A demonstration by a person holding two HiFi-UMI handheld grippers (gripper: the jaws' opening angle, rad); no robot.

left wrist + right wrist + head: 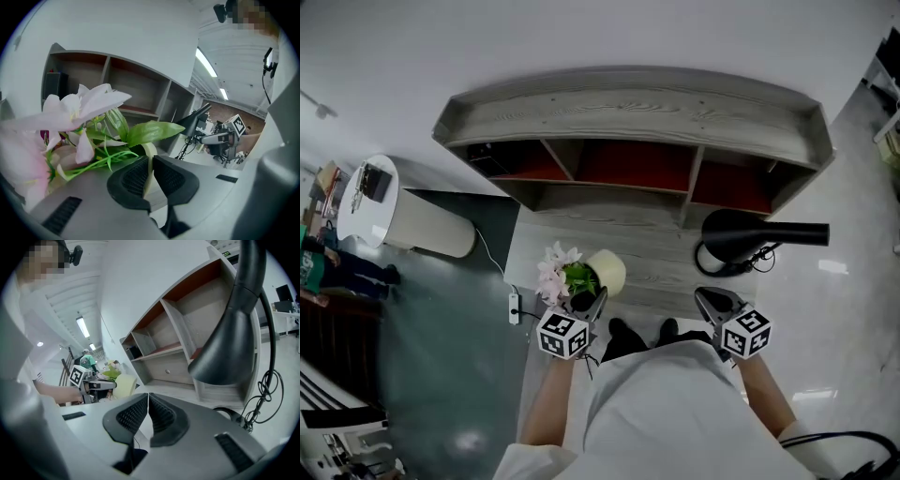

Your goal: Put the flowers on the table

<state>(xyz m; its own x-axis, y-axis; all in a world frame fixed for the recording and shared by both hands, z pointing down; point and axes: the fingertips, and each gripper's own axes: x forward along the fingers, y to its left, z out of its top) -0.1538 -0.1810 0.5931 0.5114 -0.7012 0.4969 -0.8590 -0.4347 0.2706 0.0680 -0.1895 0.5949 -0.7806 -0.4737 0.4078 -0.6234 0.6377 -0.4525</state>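
Note:
A pale yellow pot with pink flowers and green leaves is over the left front part of the grey wooden table. Whether it rests on the wood I cannot tell. My left gripper is shut on the pot's rim; its pads press the thin pale wall from both sides, and the flowers fill the left of that view. My right gripper hovers at the table's front right, shut with nothing in it. From there I see the left gripper and the pot.
A black desk lamp stands at the table's right, close to my right gripper; its shade and cable loom there. A hutch with open compartments runs along the back. A power strip hangs at the left edge.

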